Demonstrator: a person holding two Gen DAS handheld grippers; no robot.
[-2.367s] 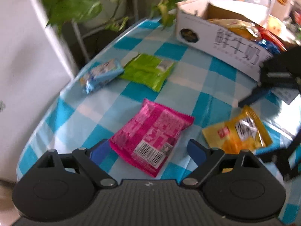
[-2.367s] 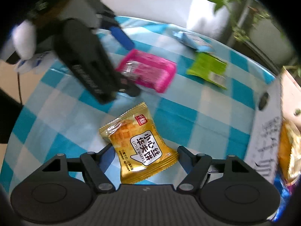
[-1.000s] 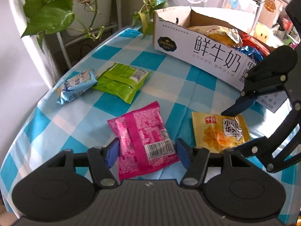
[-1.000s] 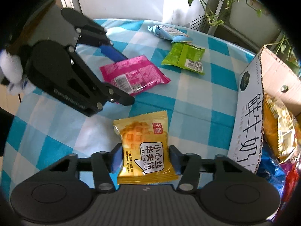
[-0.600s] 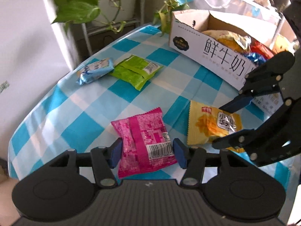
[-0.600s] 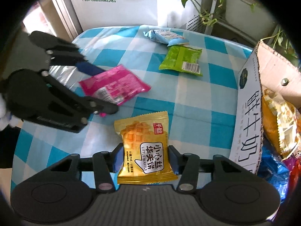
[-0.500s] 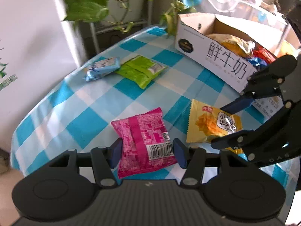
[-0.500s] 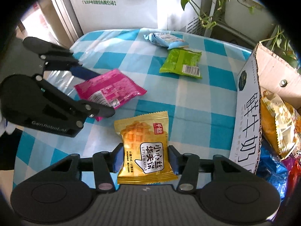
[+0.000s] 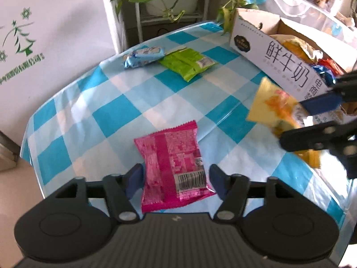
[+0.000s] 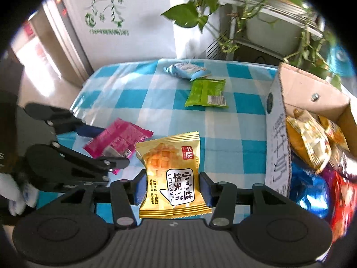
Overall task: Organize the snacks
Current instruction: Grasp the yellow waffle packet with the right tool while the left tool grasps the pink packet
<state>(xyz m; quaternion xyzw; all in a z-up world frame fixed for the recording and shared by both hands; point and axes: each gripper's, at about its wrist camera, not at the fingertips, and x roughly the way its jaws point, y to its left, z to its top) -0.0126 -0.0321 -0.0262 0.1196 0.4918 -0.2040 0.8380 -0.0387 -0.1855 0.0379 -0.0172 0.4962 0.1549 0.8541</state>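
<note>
Between the right gripper's point(image 10: 173, 186) clamped jaws the yellow waffle packet point(image 10: 170, 174) hangs above the checked tablecloth point(image 10: 234, 143); the left gripper point(image 9: 175, 179) pinches the pink snack packet point(image 9: 173, 163); carry both over the carton's point(image 10: 277, 147) near wall; open cloth lies beyond, reaching the green packet point(image 10: 206, 93).

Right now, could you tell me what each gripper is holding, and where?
The right gripper pinches the yellow waffle packet by its side edges; the left gripper clamps the pink packet's sides.
</note>
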